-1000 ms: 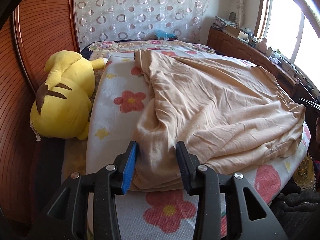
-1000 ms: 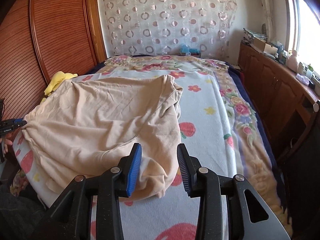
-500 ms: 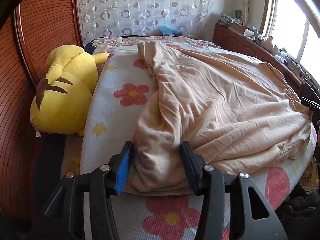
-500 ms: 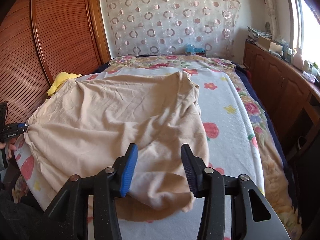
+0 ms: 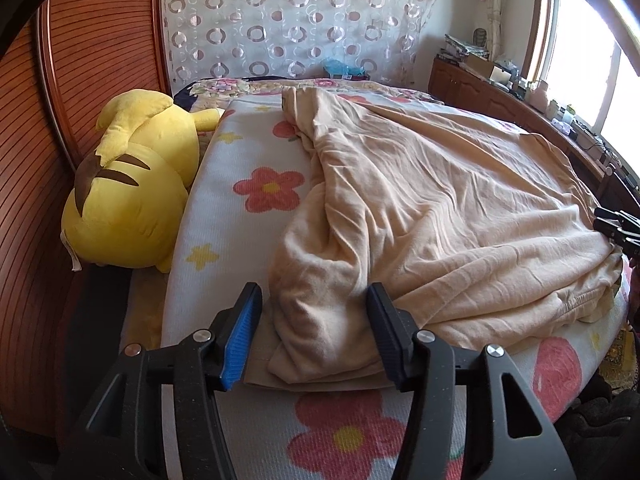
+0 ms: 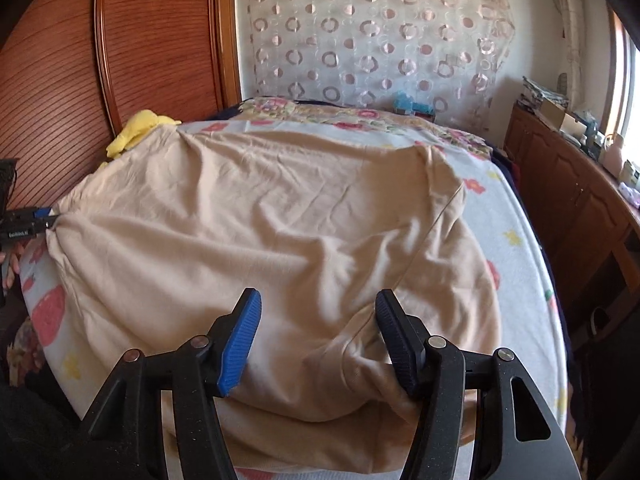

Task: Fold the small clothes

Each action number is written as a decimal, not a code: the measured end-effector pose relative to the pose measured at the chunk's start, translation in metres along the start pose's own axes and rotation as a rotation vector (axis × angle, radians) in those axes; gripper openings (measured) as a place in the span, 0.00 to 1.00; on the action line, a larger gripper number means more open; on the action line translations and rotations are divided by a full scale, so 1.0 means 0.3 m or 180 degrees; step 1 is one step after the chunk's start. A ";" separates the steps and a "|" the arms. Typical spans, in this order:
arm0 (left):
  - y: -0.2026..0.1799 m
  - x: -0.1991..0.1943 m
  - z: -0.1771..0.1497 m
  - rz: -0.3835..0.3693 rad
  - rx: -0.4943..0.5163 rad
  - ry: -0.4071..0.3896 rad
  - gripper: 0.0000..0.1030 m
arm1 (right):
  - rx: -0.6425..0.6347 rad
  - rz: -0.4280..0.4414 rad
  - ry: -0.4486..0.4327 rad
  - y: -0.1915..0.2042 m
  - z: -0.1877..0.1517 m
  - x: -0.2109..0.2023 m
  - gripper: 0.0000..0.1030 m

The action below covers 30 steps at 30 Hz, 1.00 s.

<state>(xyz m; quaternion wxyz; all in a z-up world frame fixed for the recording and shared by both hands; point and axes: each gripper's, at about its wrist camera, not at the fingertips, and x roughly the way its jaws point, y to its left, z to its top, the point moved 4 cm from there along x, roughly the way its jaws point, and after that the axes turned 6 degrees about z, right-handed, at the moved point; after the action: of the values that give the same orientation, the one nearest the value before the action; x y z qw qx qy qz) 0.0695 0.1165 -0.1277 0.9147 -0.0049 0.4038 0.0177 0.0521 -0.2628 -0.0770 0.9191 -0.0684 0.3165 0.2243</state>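
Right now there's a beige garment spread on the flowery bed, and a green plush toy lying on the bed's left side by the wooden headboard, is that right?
Not quite: the plush toy is yellow, not green, as the left wrist view shows. The rest holds: the beige garment is spread on the flowery bed, and the toy lies on its left side by the wooden headboard.

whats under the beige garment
The beige garment lies on a white flowered blanket, which shows around its edges on the bed. Whatever sits beneath its middle is covered and cannot be seen.
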 end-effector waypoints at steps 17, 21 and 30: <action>-0.042 -0.022 -0.013 -0.0287 0.0120 0.0115 0.11 | 0.0046 0.0016 0.0143 0.006 0.013 0.044 0.60; -0.091 -0.056 0.023 -0.0454 0.0083 0.0007 0.09 | 0.0140 0.0075 0.0116 -0.003 0.009 0.038 0.60; -0.351 -0.223 0.260 -0.0923 0.0276 -0.0602 0.08 | 0.0172 -0.0163 -0.0099 -0.045 0.008 -0.056 0.60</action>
<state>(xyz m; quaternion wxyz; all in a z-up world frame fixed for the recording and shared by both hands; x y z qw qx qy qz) 0.0858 0.0111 -0.0264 0.9409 -0.0219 0.3114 -0.1315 0.0477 -0.2804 -0.0652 0.9309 -0.0481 0.3062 0.1932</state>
